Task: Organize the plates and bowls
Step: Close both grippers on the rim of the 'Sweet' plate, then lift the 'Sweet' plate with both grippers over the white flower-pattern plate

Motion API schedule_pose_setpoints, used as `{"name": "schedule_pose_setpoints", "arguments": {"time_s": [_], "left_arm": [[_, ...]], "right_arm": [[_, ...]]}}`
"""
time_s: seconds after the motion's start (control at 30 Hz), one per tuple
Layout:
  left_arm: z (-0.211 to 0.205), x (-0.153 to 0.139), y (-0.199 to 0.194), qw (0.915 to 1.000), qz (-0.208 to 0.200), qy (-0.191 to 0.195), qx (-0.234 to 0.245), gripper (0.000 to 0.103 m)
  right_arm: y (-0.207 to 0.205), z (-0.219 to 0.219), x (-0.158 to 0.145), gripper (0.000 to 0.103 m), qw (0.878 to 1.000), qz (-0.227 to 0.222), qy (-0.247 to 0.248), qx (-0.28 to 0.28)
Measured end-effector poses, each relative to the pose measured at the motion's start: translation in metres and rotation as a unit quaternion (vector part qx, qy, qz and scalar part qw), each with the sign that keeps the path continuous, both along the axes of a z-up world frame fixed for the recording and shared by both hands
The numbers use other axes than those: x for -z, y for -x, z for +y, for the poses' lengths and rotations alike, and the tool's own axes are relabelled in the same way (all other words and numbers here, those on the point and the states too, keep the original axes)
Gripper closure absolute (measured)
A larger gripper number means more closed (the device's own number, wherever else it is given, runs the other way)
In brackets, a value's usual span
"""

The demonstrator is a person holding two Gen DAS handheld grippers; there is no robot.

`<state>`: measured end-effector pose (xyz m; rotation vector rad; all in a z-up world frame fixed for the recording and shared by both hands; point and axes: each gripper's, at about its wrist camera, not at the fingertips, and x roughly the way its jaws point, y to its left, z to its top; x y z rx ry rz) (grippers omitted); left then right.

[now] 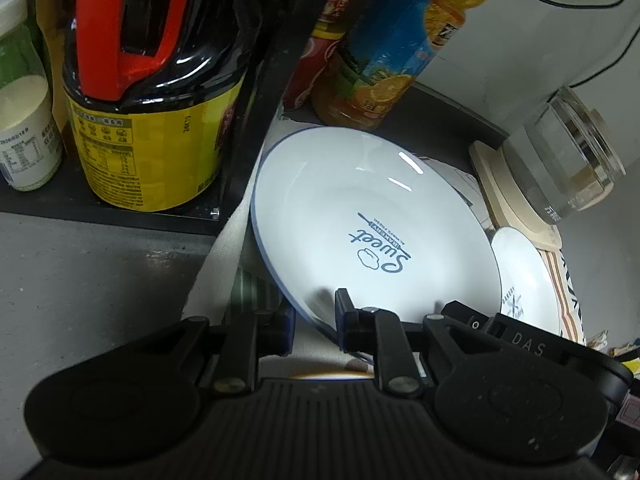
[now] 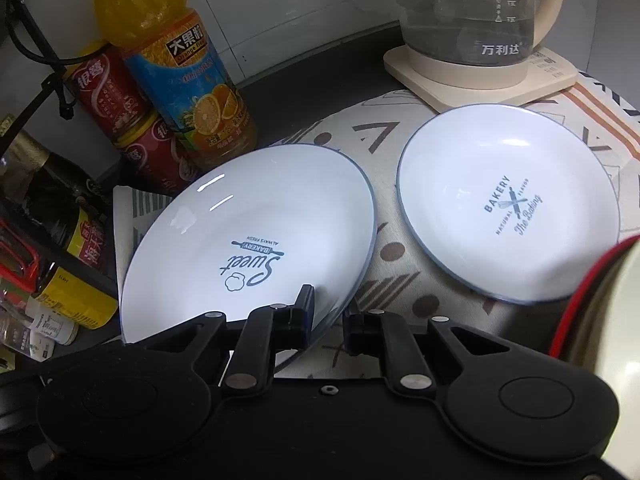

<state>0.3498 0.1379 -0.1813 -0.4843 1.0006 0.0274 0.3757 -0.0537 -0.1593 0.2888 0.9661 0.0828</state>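
Both grippers are clamping the near rim of the "Sweet" plate [image 2: 256, 216], left gripper [image 1: 316, 320] and right gripper [image 2: 328, 320] each pinching an edge; plate is tilting above the patterned cloth [image 2: 400, 264], "Bakery" plate [image 2: 508, 200] lying just beside it

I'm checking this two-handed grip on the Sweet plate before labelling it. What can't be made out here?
- Left view: the Sweet plate's near rim, behind the left gripper.
- Right view: its near rim, behind the right gripper.
- Right view: the Bakery plate's lower right edge, behind a blurred red-edged thing I can't identify.
- Kettle's top, cut off.
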Motion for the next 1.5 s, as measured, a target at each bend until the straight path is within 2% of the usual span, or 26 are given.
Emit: {"name": "schedule_pose_setpoints", "arguments": {"time_s": [0.37,0.8,1.2,1.5], "left_arm": [[0.0,-0.021,0.024,0.9998,-0.014,-0.005,0.014,0.085],[-0.009,-0.036,0.062,0.9998,-0.019,-0.008,0.002,0.085],[-0.023,-0.041,0.114,0.9992,-0.013,-0.021,-0.032,0.085],[-0.032,-0.034,0.165,0.9975,0.002,-0.013,-0.07,0.085]], "right_arm": [[0.032,0.001,-0.021,0.088,1.0,-0.019,-0.009,-0.004],[0.07,-0.005,-0.034,0.088,0.998,-0.046,-0.007,-0.034],[0.111,-0.01,-0.032,0.088,0.996,-0.045,-0.004,-0.08],[0.145,-0.018,-0.026,0.088,0.991,-0.035,0.016,-0.124]]}}
